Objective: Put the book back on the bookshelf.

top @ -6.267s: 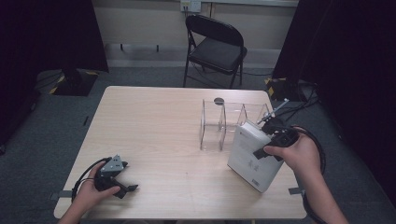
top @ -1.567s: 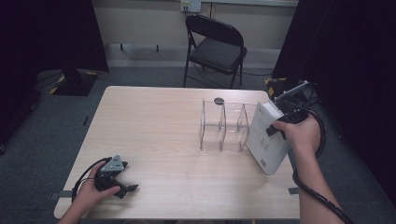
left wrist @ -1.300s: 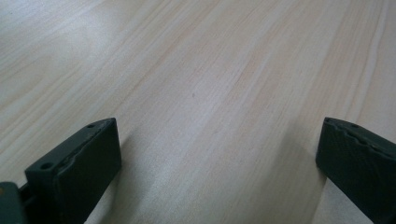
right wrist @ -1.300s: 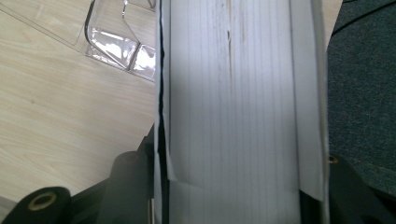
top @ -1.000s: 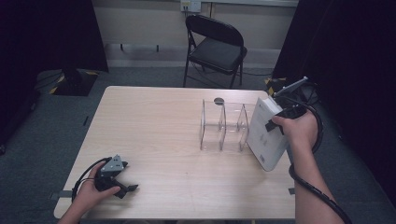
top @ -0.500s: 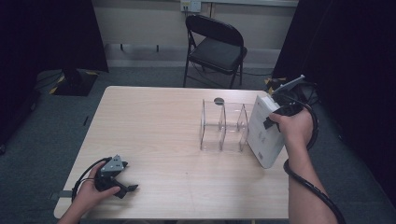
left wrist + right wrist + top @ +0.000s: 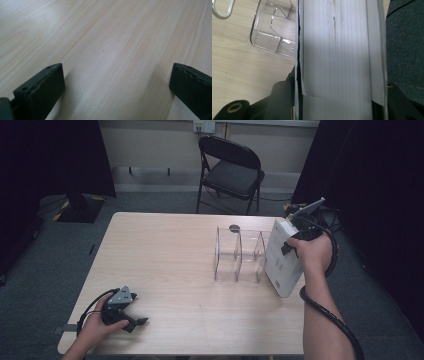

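Right gripper [image 7: 295,237] clamps thick white book [image 7: 281,262] beside clear plastic rack [image 7: 240,254]; left gripper [image 7: 131,319] open.

White book [image 7: 281,260], clear rack [image 7: 240,254], pale wood-grain table [image 7: 165,255].

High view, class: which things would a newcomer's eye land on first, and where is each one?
First, the thick white book, held upright above the table's right edge in the right gripper, whose jaws clamp its covers. Just left of it stands a clear plastic divider rack, with nothing in the slots that show. At the near left corner the left gripper rests on the wood, jaws wide apart.
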Tool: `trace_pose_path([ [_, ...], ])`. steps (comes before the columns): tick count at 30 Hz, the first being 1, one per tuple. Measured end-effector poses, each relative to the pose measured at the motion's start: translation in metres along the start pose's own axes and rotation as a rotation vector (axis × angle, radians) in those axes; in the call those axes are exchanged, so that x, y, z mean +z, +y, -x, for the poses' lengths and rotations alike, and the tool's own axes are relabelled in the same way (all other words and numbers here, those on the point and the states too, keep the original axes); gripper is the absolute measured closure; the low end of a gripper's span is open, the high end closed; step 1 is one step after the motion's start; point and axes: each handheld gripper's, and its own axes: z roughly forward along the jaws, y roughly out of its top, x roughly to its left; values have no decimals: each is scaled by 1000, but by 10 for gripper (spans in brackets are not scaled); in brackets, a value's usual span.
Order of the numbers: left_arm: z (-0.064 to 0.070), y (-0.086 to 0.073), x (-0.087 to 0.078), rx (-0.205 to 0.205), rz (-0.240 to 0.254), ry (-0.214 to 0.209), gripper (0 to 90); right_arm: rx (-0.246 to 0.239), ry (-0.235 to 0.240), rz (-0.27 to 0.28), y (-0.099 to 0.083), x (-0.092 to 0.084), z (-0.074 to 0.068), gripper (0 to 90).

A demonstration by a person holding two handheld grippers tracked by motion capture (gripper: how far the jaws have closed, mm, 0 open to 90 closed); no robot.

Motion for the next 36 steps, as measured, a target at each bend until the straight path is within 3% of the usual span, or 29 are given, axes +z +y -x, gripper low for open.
trace_pose_path([
  [36,0,0,0,1,0,0,0,36,-19,15,23,17,-3,518],
])
